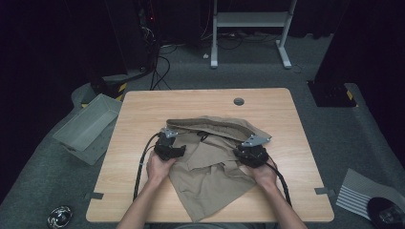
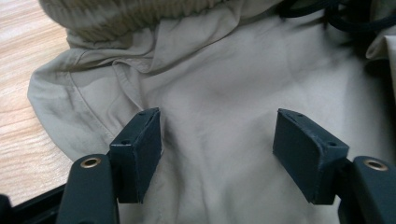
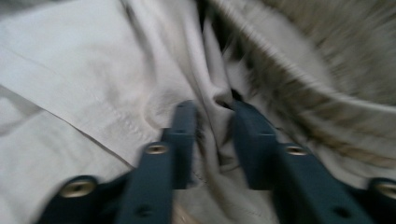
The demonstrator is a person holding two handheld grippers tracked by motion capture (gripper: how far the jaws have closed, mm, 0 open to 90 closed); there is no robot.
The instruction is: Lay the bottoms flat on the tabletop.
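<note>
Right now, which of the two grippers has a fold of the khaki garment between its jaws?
The right gripper: its jaws stand close, a ridge of the khaki garment gathered between them. The left gripper stands wide open over flat cloth.

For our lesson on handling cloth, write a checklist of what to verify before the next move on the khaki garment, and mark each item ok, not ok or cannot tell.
1. Khaki cotton garment with ribbed waistband lies wholly on the light wooden table: ok.
2. Right gripper has a fold of cloth between its fingers: ok, a ridge sits in the narrow gap.
3. That fold is firmly pinched: cannot tell, the right gripper view is blurred.
4. Left gripper holds cloth: not ok, its fingers stand wide apart over flat fabric.
5. Black drawstring is away from both grippers' fingers: ok.
6. Garment is smooth: not ok, it is creased and bunched.
</note>
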